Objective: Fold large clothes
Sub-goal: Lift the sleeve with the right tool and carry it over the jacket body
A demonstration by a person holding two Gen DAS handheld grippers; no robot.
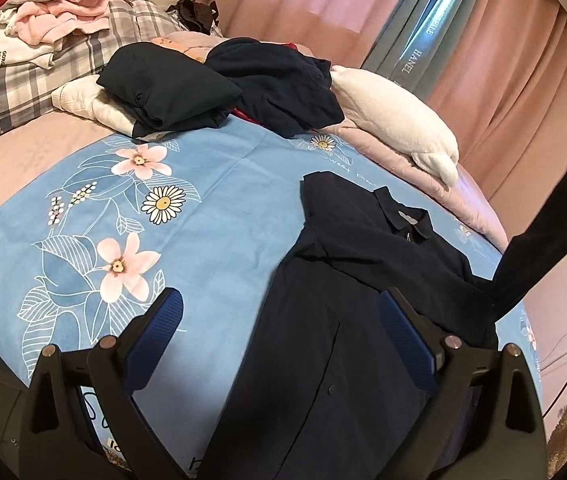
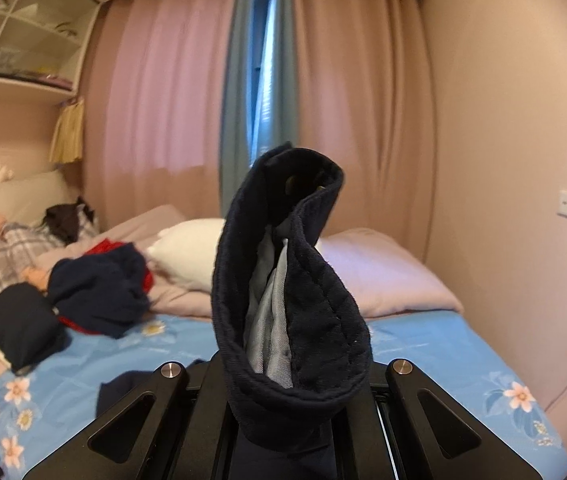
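- A dark blue shirt (image 1: 363, 280) lies on the bed (image 1: 211, 216), front up, with its collar (image 1: 405, 212) far from me
- My left fingers (image 1: 279, 344) are open wide and hold nothing; they hang just above the low part of the shirt, one blue pad (image 1: 155, 344) over the bed cover and the other over the cloth
- My right fingers (image 2: 283, 400) are shut on the cuff (image 2: 283, 280) of one sleeve (image 1: 551, 232), and the sleeve is up in the air, off the side of the bed
- The cuff stands up in front of my right camera like a little cup, and I can see its pale grey inside
- I think the shirt is light and soft; it will flop and bend where I do not hold it, and it will not break
- The cuff is thick with stitches, so it is a good place to grip
- For my left fingers I would take an edge or a seam, like the shoulder or the side, not the flat middle, where only the top layer would come up
- I think the next move is to lay the sleeve across the chest
- A pile (image 1: 223, 84) of other dark clothes sits at the far end, well apart from the shirt
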